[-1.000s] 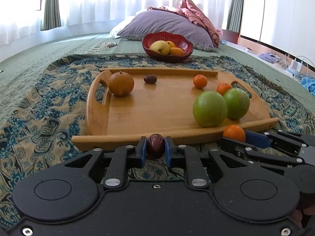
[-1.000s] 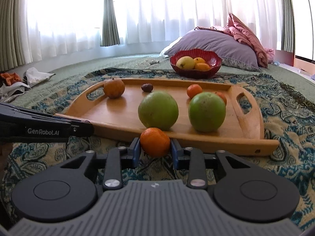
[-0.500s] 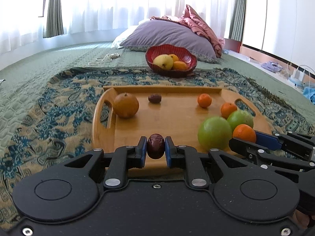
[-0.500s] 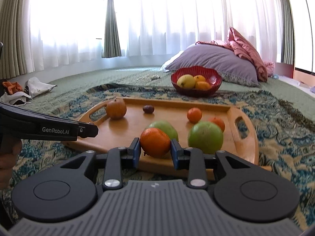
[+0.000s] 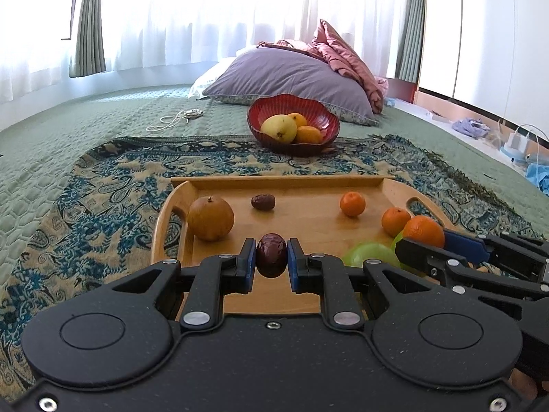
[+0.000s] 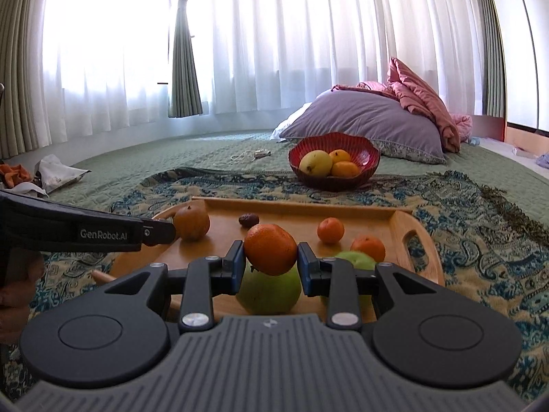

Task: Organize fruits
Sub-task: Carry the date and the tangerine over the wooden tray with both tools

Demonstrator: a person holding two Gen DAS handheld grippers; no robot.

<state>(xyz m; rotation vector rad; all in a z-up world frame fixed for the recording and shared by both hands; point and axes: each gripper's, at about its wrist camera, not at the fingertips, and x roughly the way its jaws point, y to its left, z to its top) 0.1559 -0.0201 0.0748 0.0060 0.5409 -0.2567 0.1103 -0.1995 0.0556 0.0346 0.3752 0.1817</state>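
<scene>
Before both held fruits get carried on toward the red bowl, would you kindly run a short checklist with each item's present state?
1. Left gripper shut on the dark date: ok.
2. Right gripper shut on the mandarin: ok.
3. Both held fruits lifted clear of the wooden tray: ok.
4. Red bowl upright beyond the tray, with room beside the yellow fruit and two orange ones: ok.
5. Grippers apart from each other: ok in the left wrist view.
6. Grip firm enough for the carry: cannot tell.
</scene>
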